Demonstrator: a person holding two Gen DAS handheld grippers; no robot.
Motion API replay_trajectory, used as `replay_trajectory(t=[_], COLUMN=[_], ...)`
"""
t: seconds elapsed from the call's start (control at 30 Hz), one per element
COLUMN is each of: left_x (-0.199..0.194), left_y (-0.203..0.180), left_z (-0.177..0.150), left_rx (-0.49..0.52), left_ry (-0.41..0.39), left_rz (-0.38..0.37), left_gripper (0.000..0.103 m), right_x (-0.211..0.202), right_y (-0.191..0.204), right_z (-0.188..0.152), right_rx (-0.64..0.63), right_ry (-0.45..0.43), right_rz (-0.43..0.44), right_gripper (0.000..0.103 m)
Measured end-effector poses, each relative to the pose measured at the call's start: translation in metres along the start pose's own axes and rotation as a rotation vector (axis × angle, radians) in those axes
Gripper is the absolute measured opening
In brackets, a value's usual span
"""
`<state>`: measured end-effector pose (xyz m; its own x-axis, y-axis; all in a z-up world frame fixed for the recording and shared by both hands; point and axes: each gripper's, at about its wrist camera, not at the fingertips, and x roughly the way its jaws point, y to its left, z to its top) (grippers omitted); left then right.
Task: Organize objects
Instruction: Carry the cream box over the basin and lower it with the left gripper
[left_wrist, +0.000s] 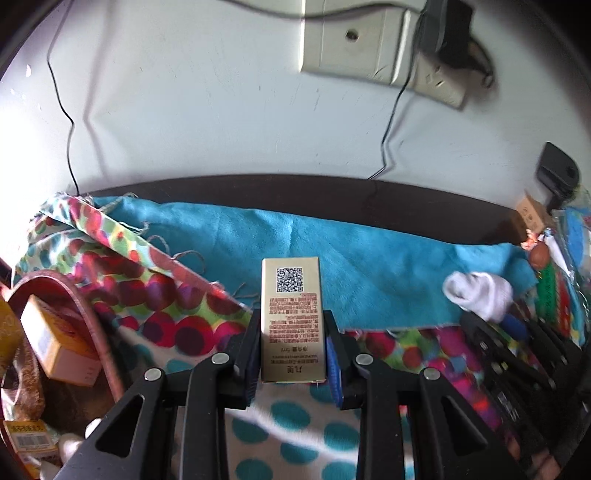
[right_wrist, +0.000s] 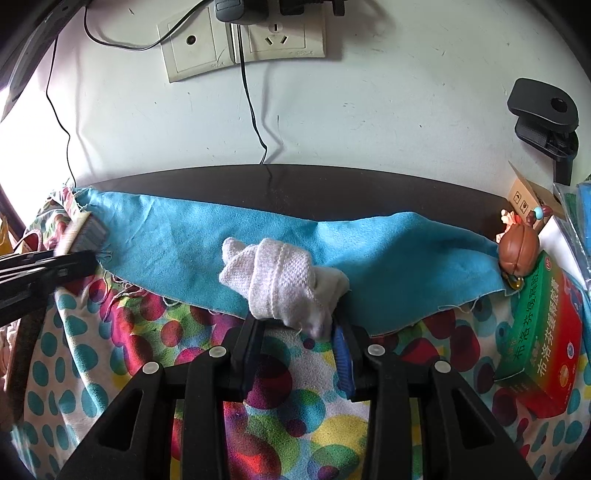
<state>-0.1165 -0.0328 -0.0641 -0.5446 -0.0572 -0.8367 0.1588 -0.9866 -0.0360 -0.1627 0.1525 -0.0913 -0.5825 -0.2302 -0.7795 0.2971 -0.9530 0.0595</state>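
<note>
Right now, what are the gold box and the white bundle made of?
The gold box in the left gripper looks like thin cardboard with a shiny metallic print: flat faces, sharp folded edges. The white bundle at the right gripper looks like soft knitted cotton, probably socks: visible ribbed stitches.

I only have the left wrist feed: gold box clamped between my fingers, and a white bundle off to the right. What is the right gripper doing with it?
Observer: The right gripper has the white sock bundle at its fingertips, over the blue cloth.
Operator: Is it closed on it?
Observer: The bundle hides the fingertips, so I cannot tell.
Operator: Anything on the far right that I'm missing?
Observer: A green and red medicine box lies on the dotted cloth, with a brown figurine just behind it.
</note>
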Motion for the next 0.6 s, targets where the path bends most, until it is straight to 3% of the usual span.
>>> replay_trajectory(t=[0.1,0.4,0.6], left_x=[-0.014,-0.098,-0.138], left_y=[-0.014,0.002,0.029], left_z=[0.015,-0.018,-0.043], left_rx=[0.024,0.081,0.067], left_ry=[-0.026,-0.091,-0.104], left_rz=[-0.004,-0.05,-0.022], left_gripper=[0.029,0.029,0.029], right_x=[0.001,0.004,0.004], right_y=[0.001,0.007,0.008], right_z=[0.002,0.002,0.003], right_rx=[-0.005,-0.02,-0.025], right_ry=[0.001,0.004,0.005], right_rz=[-0.01,-0.036,-0.051], right_gripper=[0.034,0.035,0.035])
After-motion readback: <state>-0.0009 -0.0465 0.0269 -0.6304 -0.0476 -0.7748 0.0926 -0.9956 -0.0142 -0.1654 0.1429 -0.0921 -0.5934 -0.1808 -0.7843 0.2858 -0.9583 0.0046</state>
